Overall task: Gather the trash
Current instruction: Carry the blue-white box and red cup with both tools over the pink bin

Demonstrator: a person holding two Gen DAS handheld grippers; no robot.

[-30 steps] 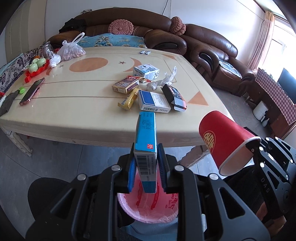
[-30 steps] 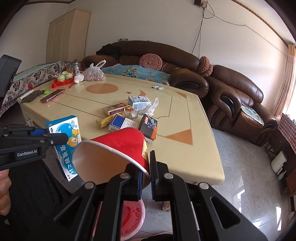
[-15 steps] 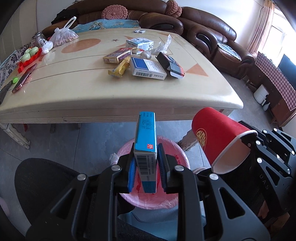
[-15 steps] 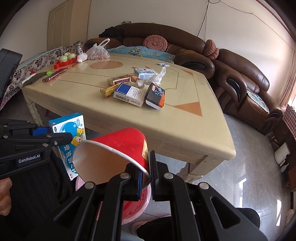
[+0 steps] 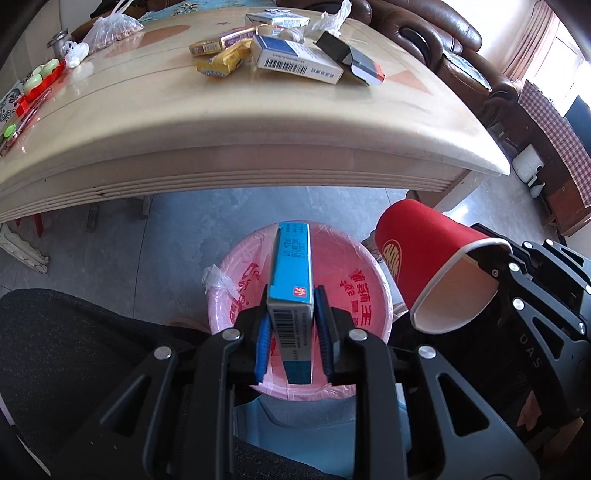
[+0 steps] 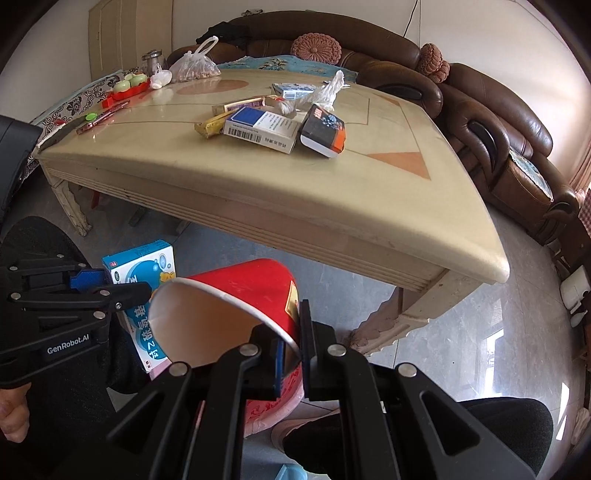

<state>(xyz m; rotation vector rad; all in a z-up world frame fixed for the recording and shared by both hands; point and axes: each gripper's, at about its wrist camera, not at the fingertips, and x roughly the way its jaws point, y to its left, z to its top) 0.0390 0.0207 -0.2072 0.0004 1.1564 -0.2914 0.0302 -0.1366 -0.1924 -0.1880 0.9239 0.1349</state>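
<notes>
My left gripper is shut on a blue and white medicine box, held upright right above a bin lined with a pink bag on the floor. The box also shows in the right wrist view. My right gripper is shut on the rim of a red paper cup, tilted with its mouth toward me. The cup hangs just right of the bin. Only a part of the bin shows under the right gripper.
A beige table stands just beyond the bin, bearing several boxes and wrappers, a plastic bag and a red tray. Brown sofas are behind it. My legs in dark trousers are beside the bin.
Both grippers have dropped from table height to below the table edge, toward the floor. The box and the cup now hang over and beside the pink bin.
</notes>
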